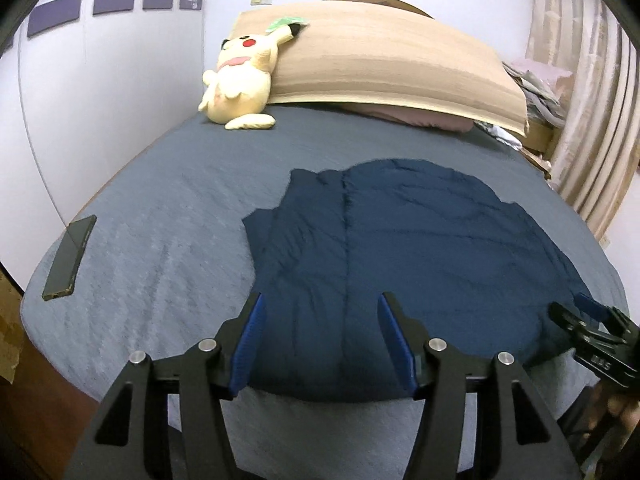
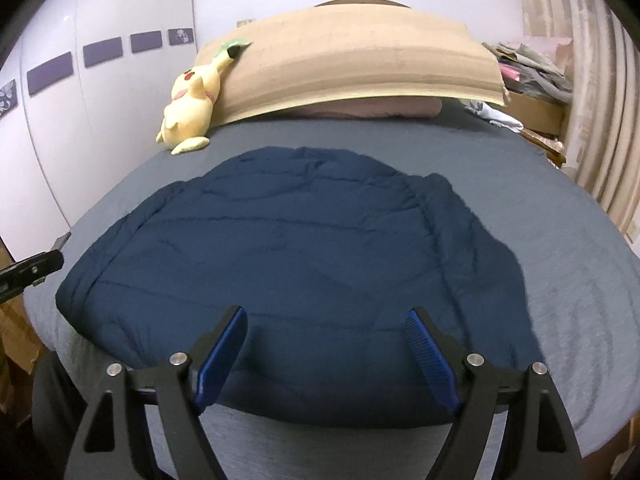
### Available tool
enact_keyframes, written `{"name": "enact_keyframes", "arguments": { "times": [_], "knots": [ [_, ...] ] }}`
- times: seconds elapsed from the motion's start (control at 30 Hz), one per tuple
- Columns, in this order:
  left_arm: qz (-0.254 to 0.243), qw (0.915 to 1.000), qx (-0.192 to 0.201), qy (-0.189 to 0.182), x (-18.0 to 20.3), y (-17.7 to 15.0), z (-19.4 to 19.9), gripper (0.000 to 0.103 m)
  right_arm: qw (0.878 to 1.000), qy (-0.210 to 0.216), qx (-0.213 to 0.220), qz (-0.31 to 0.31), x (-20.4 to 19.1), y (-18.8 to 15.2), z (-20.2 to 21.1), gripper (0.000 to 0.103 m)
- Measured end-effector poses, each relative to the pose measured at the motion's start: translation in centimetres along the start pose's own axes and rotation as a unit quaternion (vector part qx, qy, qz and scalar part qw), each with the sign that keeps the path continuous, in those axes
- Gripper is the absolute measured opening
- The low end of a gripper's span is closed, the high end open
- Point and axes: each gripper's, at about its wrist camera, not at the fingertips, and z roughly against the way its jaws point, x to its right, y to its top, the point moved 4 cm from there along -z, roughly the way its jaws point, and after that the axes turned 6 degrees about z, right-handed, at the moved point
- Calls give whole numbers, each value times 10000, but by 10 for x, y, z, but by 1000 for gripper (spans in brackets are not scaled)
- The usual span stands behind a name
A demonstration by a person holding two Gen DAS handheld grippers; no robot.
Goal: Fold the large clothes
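Jacket (image 2: 280, 264): a large navy quilted garment, lying flat on the bed, its near hem just short of the bed's near edge.
Bed (image 1: 160, 208): covered by a grey-blue sheet — the jacket takes up the near middle of it.
Left hand-held gripper (image 1: 320, 336): hovers over the near left part of the jacket, jaws apart with blue pads facing each other; nothing is held between them.
Right hand-held gripper (image 2: 326, 344): hovers over the near hem of the jacket, jaws spread wide, empty; no pad presses on the cloth.
Phone (image 1: 70, 258): dark, flat on the sheet, well to the left of the jacket near the bed's left edge.
Plush toy (image 1: 240, 80): yellow, beyond the jacket at the far left of the bed, leaning against the tan pillow.
Pillow (image 1: 392, 60): long and tan, across the head of the bed — far beyond the jacket.
Curtain (image 1: 592, 120): beige, pleated, to the right of the jacket past the bed's far right corner.
Wall (image 2: 120, 100): white, left of the jacket, with a row of purple tiles.
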Motion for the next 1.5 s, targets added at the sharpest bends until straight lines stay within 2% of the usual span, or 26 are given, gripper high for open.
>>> {"name": "enact_keyframes", "arguments": {
  "times": [0.1,0.17,0.23,0.27,0.3,0.47,0.6,0.67,0.83,0.9,1.0,1.07,1.1,1.17,1.27,1.37,1.43,1.47,1.5],
  "knots": [
    [-62,10000,32,5,4,-5,-2,59,9992,-100,-394,53,-6,-17,-8,90],
    [-58,10000,-32,47,1,-9,-10,59,9990,-122,-433,63,-5,-21,-10,91],
    [-192,9988,-309,320,-2,-17,-29,61,9988,-155,-456,67,-4,-20,-8,93],
    [-346,9956,-662,558,-5,-26,-46,61,9987,-157,-480,77,-4,-19,-8,93],
    [-415,9950,-712,557,-7,-32,-51,61,9987,-149,-472,90,-4,-18,-6,93],
    [-353,9965,-483,578,-8,-33,-37,61,9993,-208,-319,-54,4,-18,3,94],
    [-205,9982,-277,491,1,-21,-23,61,9981,-214,-574,8,4,-25,-8,96],
    [-168,9991,-131,358,12,-11,-18,61,9985,-103,-529,-44,6,-17,-1,96],
    [-347,9993,27,167,57,24,-34,65,9995,93,-263,-140,14,38,6,97],
    [-537,9984,-11,170,78,33,-51,65,9997,65,-176,-156,16,62,-6,98],
    [-689,9970,-160,313,98,35,-80,65,9984,78,-468,-300,17,82,-49,98],
    [-856,9931,-476,653,100,26,-106,65,9971,-24,-724,-240,14,81,-75,98],
    [-885,9919,-617,671,98,19,-116,66,9950,-175,-966,-169,13,76,-93,98],
    [-1006,9911,-531,696,97,15,-121,67,9892,-110,-1456,-72,10,61,-121,98],
    [-706,9948,-461,575,89,23,-110,67,9903,22,-1369,-238,14,72,-117,99],
    [-381,9978,-394,368,86,40,-104,67,9916,194,-1165,-520,18,108,-118,99],
    [-429,9972,-314,533,86,52,-112,71,9944,-2,-983,-376,16,129,-127,103],
    [-479,9953,-490,683,84,54,-126,73,9946,-136,-978,-307,15,135,-138,103],
    [-533,9920,-845,765,84,52,-146,77,9927,-279,-1141,-262,16,135,-155,103]
  ]
}}
